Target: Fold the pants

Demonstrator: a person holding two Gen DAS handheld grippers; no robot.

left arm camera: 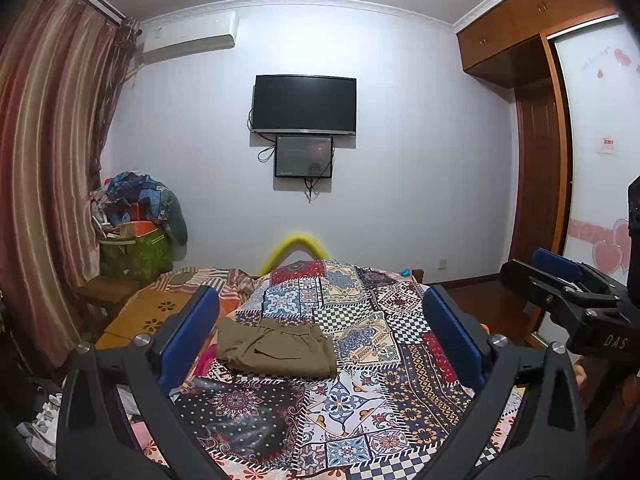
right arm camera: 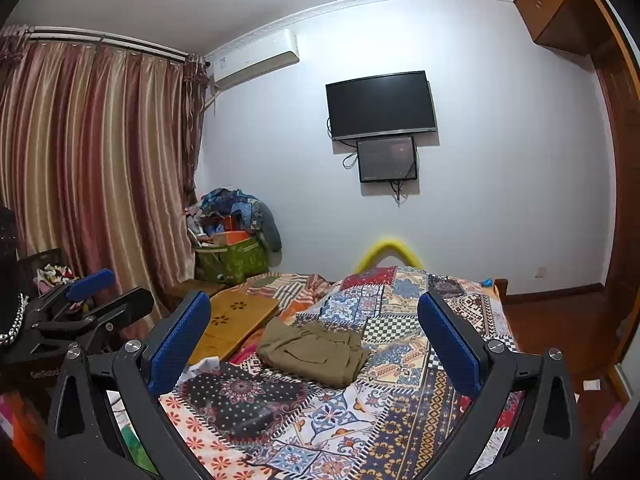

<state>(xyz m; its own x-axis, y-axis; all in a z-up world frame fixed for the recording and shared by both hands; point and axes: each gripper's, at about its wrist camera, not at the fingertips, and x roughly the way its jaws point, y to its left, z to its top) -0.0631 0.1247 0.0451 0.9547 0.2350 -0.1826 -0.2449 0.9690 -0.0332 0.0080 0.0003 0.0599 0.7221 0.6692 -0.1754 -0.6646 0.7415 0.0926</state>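
Note:
Olive-brown pants [left arm camera: 276, 350] lie folded into a compact bundle on the patchwork bedspread [left arm camera: 360, 400], left of the bed's middle. They also show in the right wrist view [right arm camera: 314, 352]. My left gripper [left arm camera: 320, 320] is open and empty, held above the near part of the bed, well short of the pants. My right gripper [right arm camera: 316, 316] is open and empty too, at about the same height and distance. Each gripper shows in the other's view: the right one at the right edge [left arm camera: 560, 280], the left one at the left edge [right arm camera: 96, 292].
A low wooden table [right arm camera: 232, 324] lies on the bed's left side beside a striped blanket [right arm camera: 296, 284]. A green bag piled with clutter [right arm camera: 232, 256] stands by the striped curtain [right arm camera: 100, 160]. A TV [left arm camera: 304, 104] hangs on the far wall. A wardrobe [left arm camera: 536, 160] stands right.

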